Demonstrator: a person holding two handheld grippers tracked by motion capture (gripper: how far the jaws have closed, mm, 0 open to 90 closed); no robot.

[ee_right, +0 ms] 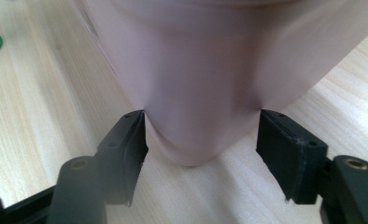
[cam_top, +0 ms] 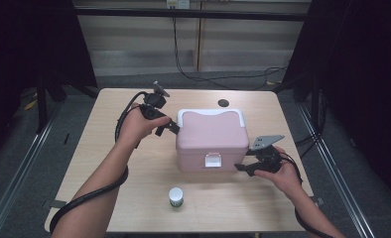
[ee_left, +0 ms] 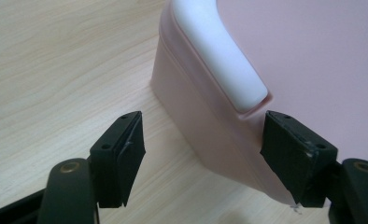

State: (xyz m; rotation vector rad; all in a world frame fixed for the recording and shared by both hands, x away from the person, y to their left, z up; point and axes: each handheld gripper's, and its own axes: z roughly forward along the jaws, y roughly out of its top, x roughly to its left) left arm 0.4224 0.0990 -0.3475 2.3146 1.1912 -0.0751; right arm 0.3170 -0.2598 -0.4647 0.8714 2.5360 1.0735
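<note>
Pink plastic box (cam_top: 212, 140) with a white carry handle (cam_top: 211, 114) folded flat along the back of its lid is seen near the middle of the desk (cam_top: 109, 163), slightly toward the far edge. Its long axis is laid parallel to the near edge, and its white front latch (cam_top: 213, 159) is turned toward the person. The left gripper (cam_top: 173, 128) is held at the box's far left corner, just beside the end of the handle; in the left gripper view its jaws are spread apart around that corner with nothing pressed between them. The right gripper (cam_top: 240, 167) is held low at the near right corner; in the right gripper view the rounded corner is set between its parted jaws, one pad being just at the wall, though no firm clamp can be made out. Opposite corners seem chosen so that the box can be steadied or shifted from both sides. A small jar (cam_top: 176, 196) with a white lid is stood near the near edge, well apart from the box.
</note>
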